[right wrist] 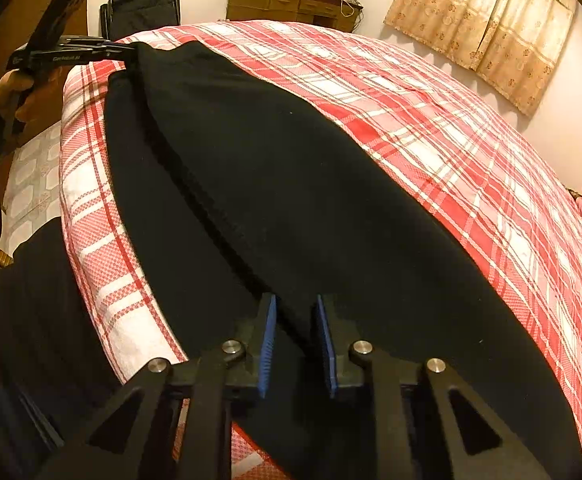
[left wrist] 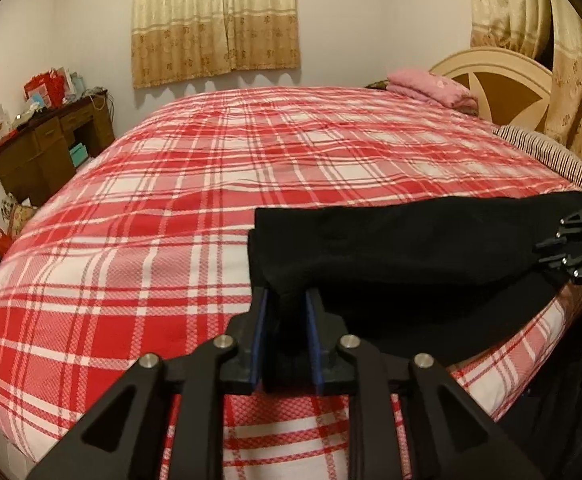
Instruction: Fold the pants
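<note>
Evidently, the black pants (right wrist: 291, 200) are pinched at opposite ends, by the left gripper (left wrist: 287, 320) at six o'clock and the right gripper (right wrist: 297, 344) likewise, so that the cloth is kept taut over the plaid bedspread (left wrist: 151, 200) for folding.

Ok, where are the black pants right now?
The black pants lie along the near edge of the plaid bedspread, stretched between the left gripper and the right gripper, one at each end.
</note>
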Demonstrator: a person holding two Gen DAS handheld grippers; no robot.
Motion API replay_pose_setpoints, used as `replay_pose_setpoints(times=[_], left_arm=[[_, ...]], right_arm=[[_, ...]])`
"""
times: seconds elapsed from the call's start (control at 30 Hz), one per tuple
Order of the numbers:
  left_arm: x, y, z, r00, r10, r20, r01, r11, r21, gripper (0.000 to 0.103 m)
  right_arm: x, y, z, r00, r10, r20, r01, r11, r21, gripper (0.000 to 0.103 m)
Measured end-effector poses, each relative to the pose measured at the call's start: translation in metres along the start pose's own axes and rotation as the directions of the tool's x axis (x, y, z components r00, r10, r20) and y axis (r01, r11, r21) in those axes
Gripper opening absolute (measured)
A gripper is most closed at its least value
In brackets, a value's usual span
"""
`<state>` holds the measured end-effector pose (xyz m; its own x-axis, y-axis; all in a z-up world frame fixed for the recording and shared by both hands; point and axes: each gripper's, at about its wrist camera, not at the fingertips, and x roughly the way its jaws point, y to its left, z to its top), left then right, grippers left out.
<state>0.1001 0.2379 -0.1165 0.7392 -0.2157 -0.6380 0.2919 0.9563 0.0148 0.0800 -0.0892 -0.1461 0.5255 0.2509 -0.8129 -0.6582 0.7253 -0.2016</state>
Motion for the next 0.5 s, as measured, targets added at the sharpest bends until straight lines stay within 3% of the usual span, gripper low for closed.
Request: replay_pose_setpoints(times=[0.1, 0.23, 0.37, 0.5], left_arm=[[0.000, -0.005, 0.001, 1.000, -0.002, 0.006, 0.002, 0.999, 0.033, 0.012], [-0.003, -0.005, 0.003, 1.000, 0.021, 0.020, -0.022, 0.998, 0.057, 0.008], [-0.015, 0.007, 0.009, 0.998, 0.016, 0.069, -0.019, 0.999, 0.047, 0.008], [-0.021, 0.025, 0.008, 0.995, 0.031, 0.098, -0.033, 0.999, 0.019, 0.007]], right_arm=[[-0.003, -0.001, 0.002, 1.000, 0.006, 0.005, -0.006, 1.000, 0.007, 0.014], [-0.011, -0.004, 0.005, 1.000, 0.007, 0.012, -0.008, 1.000, 0.020, 0.004], [-0.025, -0.007, 0.009, 0.999, 0.017, 0.036, -0.019, 0.999, 0.039, 0.002], [-0.042, -0.001, 0.008, 0.993, 0.099, 0.060, -0.102, 0.993, 0.056, 0.002]])
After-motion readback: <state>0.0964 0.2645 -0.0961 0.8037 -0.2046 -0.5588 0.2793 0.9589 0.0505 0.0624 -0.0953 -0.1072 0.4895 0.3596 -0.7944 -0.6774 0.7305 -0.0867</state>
